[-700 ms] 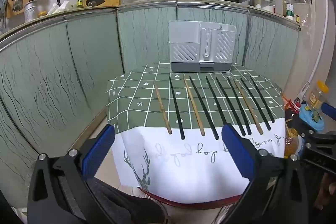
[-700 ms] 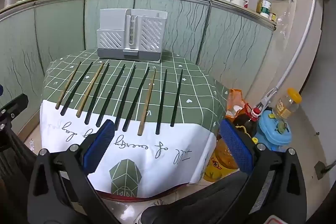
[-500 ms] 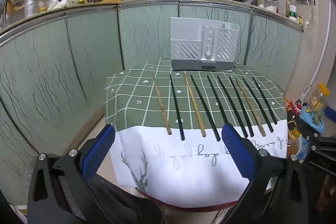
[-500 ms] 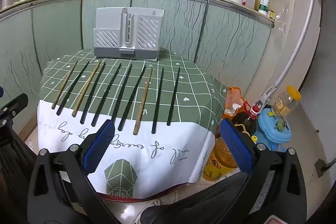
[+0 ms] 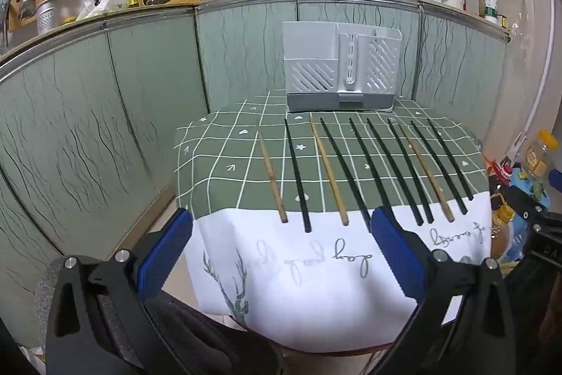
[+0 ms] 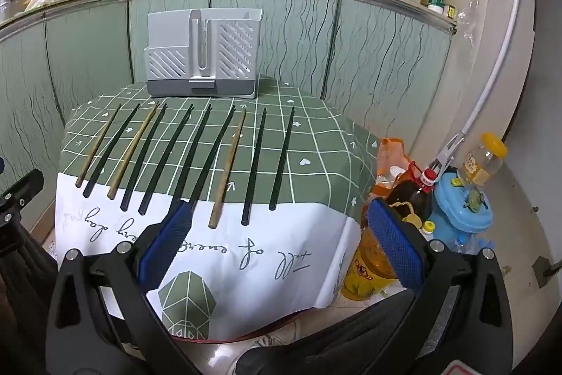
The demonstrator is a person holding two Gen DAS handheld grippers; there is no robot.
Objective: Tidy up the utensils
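- The tabletop (image 5: 217,160) wears a green checked cloth with a white printed front edge; pale green cabinet panels (image 5: 151,65) curve behind it, under a cluttered kitchen counter.
- Ten chopsticks (image 5: 351,171) lie side by side across the cloth, three wooden and the rest black.
- The white-and-grey utensil holder (image 5: 339,69) stands at 12 o'clock, beyond the chopstick tips.
- Left tongs (image 5: 281,248) gape wide with nothing between them, hanging short of the near table edge.
- Right tongs (image 6: 277,241) likewise spread wide and empty.
- Only the right view shows the bottles and blue container (image 6: 460,209) on the floor at 3 o'clock clearly.
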